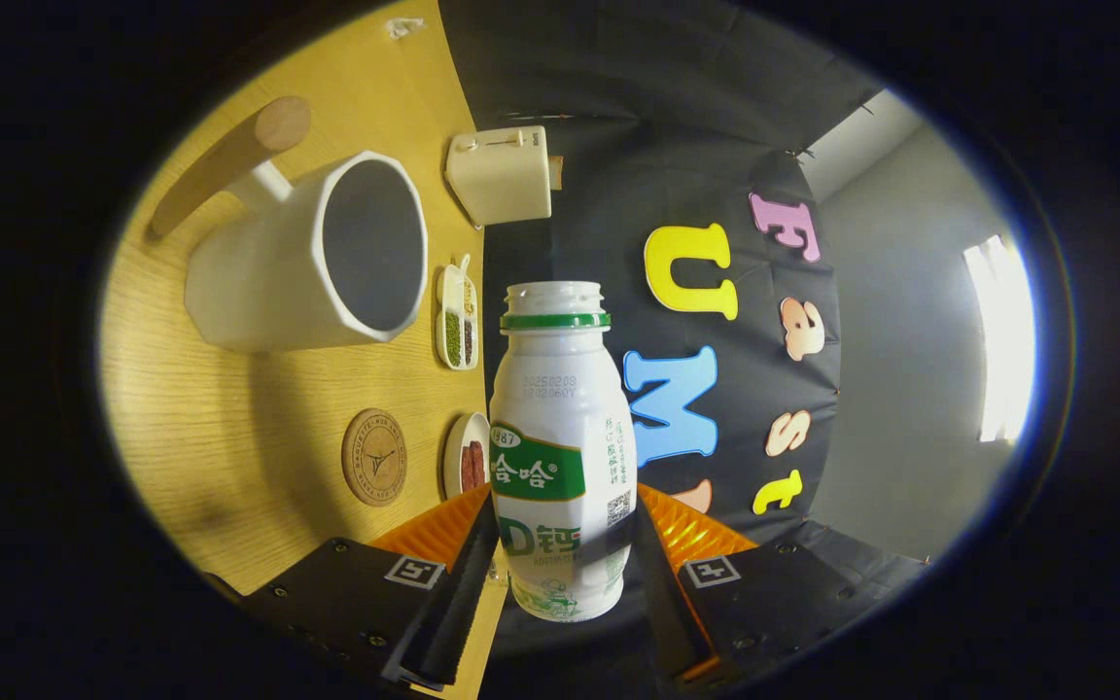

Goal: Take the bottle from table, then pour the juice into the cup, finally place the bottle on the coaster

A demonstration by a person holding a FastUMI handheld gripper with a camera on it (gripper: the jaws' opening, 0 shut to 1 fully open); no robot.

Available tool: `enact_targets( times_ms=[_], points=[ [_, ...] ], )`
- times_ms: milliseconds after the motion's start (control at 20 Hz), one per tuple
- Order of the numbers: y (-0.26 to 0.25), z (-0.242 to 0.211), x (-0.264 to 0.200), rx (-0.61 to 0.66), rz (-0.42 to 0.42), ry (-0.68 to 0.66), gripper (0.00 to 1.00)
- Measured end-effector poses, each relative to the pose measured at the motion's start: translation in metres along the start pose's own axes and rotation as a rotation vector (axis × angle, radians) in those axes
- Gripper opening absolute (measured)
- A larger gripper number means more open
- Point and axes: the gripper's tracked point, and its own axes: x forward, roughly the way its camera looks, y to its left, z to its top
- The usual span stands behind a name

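A white plastic bottle (560,457) with a green label and green neck ring, cap off, sits between my two fingers, and my gripper (562,544) is shut on its lower body. The whole view is rolled sideways, so the bottle lies tipped with its open mouth level with the rim of the white cup (312,258). That cup, with a wooden handle, stands on the wooden table (200,418) and its dark inside faces me. A round cork coaster (374,457) lies on the table between the cup and my left finger (458,583).
A cream toaster-like box (507,175) stands beyond the cup by the black booth wall. A small white divided dish with beans (457,326) and a small plate with red pieces (468,469) lie along the table's far edge.
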Motion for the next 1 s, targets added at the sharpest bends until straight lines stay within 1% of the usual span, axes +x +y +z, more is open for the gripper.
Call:
enact_targets(
  times_ms=[200,400,550,700,1000],
  points=[
    [0.004,0.003,0.001,-0.046,-0.002,-0.016,0.74],
    [0.007,0.004,-0.001,-0.058,0.001,-0.025,0.74],
    [0.007,0.007,-0.002,-0.087,-0.015,-0.039,0.74],
    [0.007,0.009,-0.001,-0.097,-0.009,-0.047,0.75],
    [0.005,0.013,-0.001,-0.135,-0.042,-0.068,0.74]
  ],
)
